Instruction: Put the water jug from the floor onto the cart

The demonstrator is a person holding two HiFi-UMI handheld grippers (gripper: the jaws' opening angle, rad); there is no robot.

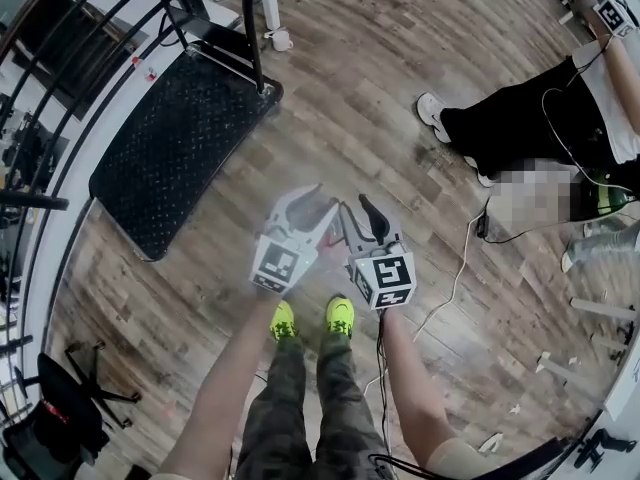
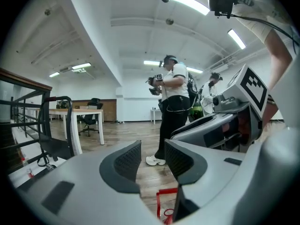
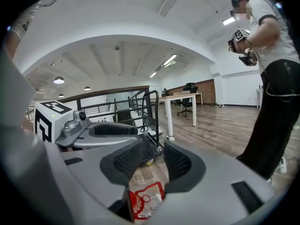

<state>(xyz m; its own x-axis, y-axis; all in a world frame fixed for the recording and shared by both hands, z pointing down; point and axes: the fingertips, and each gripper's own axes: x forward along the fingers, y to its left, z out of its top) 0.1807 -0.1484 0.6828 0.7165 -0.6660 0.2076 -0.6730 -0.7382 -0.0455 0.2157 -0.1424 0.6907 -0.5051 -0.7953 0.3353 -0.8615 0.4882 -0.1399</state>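
Note:
No water jug shows in any view. The cart (image 1: 170,153), a black platform trolley with a black push handle, stands on the wood floor at the upper left of the head view. It also appears as the cart (image 2: 55,144) at the left and the cart (image 3: 146,125) behind the jaws. My left gripper (image 1: 305,206) and right gripper (image 1: 368,218) hang side by side above my feet, to the cart's right. The left gripper (image 2: 153,159) is open with only floor between its pads. The right gripper (image 3: 153,158) is open too. A red-and-clear plastic scrap (image 3: 141,199) shows low below its jaws.
Another person (image 1: 545,118) with grippers stands at the right, also seen as the person (image 2: 172,109) ahead. A black railing (image 1: 40,118) runs along the left. A white table (image 2: 77,121), an office chair (image 1: 75,408) and a cable (image 1: 455,278) lie around.

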